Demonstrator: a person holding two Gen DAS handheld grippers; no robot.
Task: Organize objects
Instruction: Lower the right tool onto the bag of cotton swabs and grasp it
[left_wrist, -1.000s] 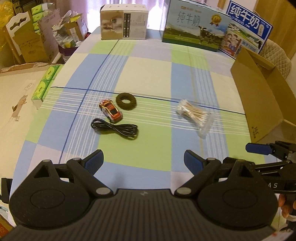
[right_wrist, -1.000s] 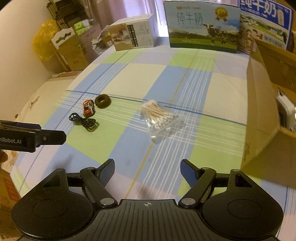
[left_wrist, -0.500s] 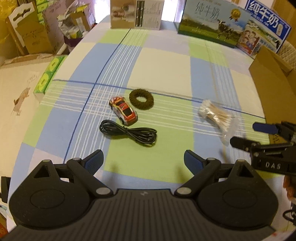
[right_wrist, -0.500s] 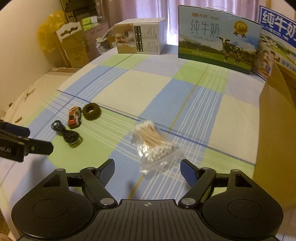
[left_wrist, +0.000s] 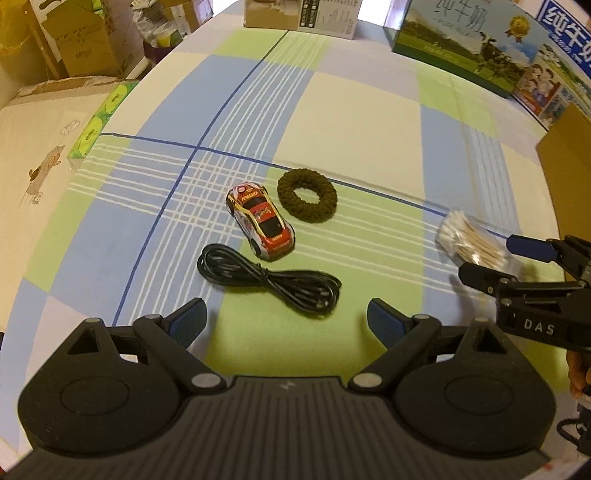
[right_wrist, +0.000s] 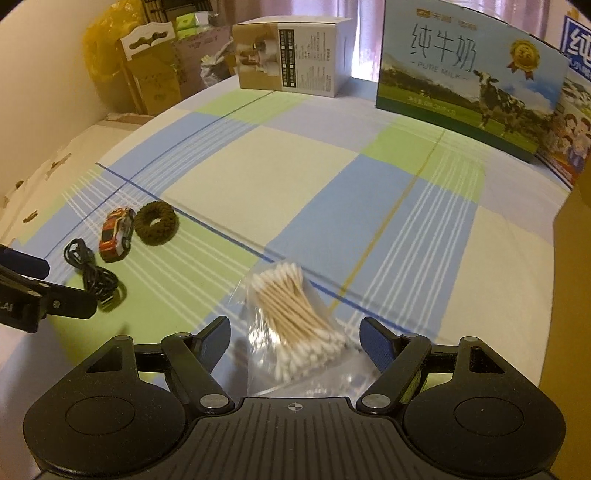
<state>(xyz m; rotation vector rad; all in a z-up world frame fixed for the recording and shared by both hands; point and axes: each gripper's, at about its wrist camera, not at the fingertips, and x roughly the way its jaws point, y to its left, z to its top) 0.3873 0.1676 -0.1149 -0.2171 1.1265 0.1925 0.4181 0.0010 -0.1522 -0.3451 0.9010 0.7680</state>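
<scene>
Your right gripper (right_wrist: 294, 341) has its fingers (right_wrist: 376, 345) spread wide, one on each side of the clear bag of cotton swabs (right_wrist: 295, 321), and they do not press it. The bag lies flat on the checked tabletop (right_wrist: 295, 173), its near end between the blue pads. From the left wrist view the same bag (left_wrist: 469, 243) is at the right, partly behind the tips of your right gripper (left_wrist: 487, 258).

Your left gripper (left_wrist: 286, 319) is also released, the fingers (left_wrist: 188, 321) far apart and holding nothing. It is just in front of the coiled black cable (left_wrist: 273, 282). Right behind the cable stands the red toy car (left_wrist: 262, 221), and beside the car lies the dark brown hair tie (left_wrist: 307, 194), near it but not touching.

At the far edge of the tabletop stand a white and brown carton (right_wrist: 291, 59) and a milk box (right_wrist: 469, 77) with a cow on it. A brown cardboard box (left_wrist: 565, 177) is at the right edge.
</scene>
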